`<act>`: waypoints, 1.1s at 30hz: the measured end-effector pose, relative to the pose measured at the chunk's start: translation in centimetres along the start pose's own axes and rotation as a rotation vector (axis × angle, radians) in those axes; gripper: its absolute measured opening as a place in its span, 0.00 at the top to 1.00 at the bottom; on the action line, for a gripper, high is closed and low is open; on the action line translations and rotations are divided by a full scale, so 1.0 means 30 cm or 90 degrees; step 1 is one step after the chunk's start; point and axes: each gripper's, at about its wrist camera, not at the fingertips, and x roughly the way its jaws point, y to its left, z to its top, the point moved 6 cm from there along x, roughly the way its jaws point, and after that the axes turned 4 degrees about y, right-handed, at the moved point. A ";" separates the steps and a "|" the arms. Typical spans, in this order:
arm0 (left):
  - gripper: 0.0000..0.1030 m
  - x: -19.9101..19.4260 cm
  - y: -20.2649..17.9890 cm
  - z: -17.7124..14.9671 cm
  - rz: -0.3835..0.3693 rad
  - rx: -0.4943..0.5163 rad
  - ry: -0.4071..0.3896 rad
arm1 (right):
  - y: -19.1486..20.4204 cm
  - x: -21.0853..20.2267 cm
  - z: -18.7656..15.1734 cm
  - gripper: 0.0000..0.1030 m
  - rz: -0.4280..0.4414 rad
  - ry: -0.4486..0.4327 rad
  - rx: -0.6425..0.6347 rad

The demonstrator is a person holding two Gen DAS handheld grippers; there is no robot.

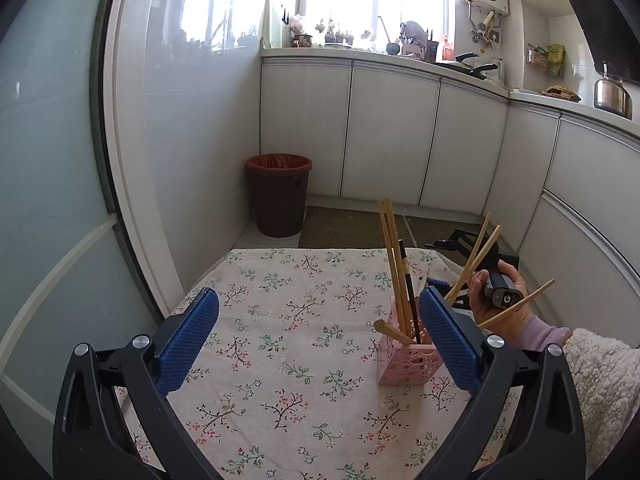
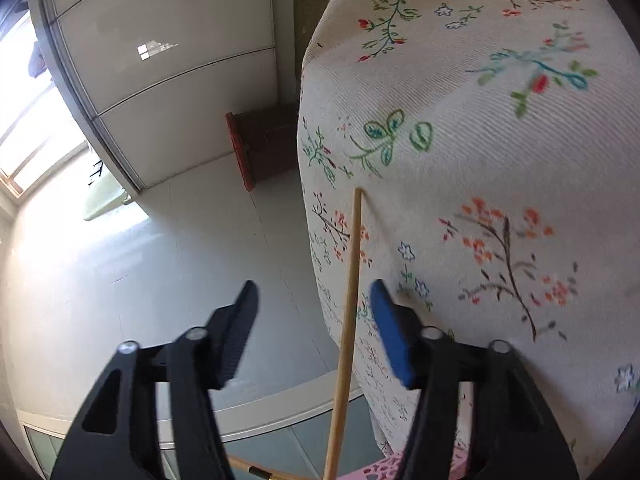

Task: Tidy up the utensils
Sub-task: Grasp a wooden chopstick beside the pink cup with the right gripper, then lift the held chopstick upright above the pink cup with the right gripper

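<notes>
Chopsticks (image 1: 394,276) stand in the pink holder (image 1: 404,364) on the floral cloth (image 1: 280,320). Left gripper (image 1: 318,340) gapes empty; right gripper (image 2: 314,312) stands partly open, one chopstick (image 2: 348,312) loose between its jaws.

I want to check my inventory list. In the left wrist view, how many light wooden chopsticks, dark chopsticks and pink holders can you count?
light wooden chopsticks: 6
dark chopstick: 1
pink holder: 1
Total: 8
A gripper finger hides part of the holder, so there may be more chopsticks.
</notes>
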 end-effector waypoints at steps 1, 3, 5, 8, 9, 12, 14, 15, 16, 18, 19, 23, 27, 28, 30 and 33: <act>0.07 0.004 0.000 -0.003 0.000 0.002 0.003 | -0.002 0.011 0.013 0.93 -0.017 0.001 -0.006; 0.07 0.008 -0.002 -0.006 0.000 0.005 0.002 | 0.017 0.008 0.025 0.94 -0.025 -0.007 -0.021; 0.07 0.007 -0.007 -0.005 0.004 0.012 -0.001 | 0.089 -0.018 0.027 0.94 -0.001 -0.020 -0.057; 0.07 0.002 -0.005 -0.003 -0.003 0.008 0.000 | 0.243 -0.124 0.001 0.94 0.024 -0.054 -0.109; 0.07 -0.004 -0.005 0.000 -0.007 0.006 -0.002 | 0.330 -0.183 -0.019 0.94 0.037 -0.071 -0.139; 0.07 -0.039 -0.006 0.018 -0.016 0.000 -0.018 | 0.575 -0.349 -0.127 0.94 0.040 -0.120 -0.241; 0.07 -0.068 -0.009 0.032 -0.023 -0.002 -0.030 | 0.737 -0.460 -0.253 0.94 0.022 -0.166 -0.323; 0.07 -0.087 -0.009 0.039 -0.027 -0.006 -0.039 | 0.805 -0.507 -0.324 0.94 0.014 -0.190 -0.362; 0.07 -0.105 -0.010 0.047 -0.030 -0.006 -0.046 | 0.852 -0.556 -0.407 0.94 0.001 -0.213 -0.402; 0.07 -0.138 -0.007 0.062 -0.026 -0.008 -0.060 | 0.935 -0.639 -0.606 0.94 -0.061 -0.277 -0.505; 0.07 -0.156 0.000 0.069 -0.027 -0.014 -0.069 | 0.941 -0.682 -0.707 0.94 -0.101 -0.315 -0.557; 0.07 -0.218 0.051 0.096 -0.032 -0.059 -0.096 | 0.925 -0.649 -1.093 0.94 -0.231 -0.451 -0.752; 0.07 -0.262 0.119 0.122 -0.032 -0.104 -0.114 | 0.840 -0.544 -1.309 0.94 -0.262 -0.500 -0.830; 0.07 -0.273 0.135 0.127 -0.031 -0.112 -0.119 | 0.819 -0.522 -1.338 0.94 -0.270 -0.513 -0.845; 0.07 -0.288 0.163 0.133 -0.027 -0.122 -0.126 | 0.781 -0.472 -1.370 0.94 -0.291 -0.550 -0.873; 0.07 -0.311 0.206 0.137 -0.023 -0.138 -0.138 | 0.729 -0.450 -1.366 0.94 -0.320 -0.605 -0.901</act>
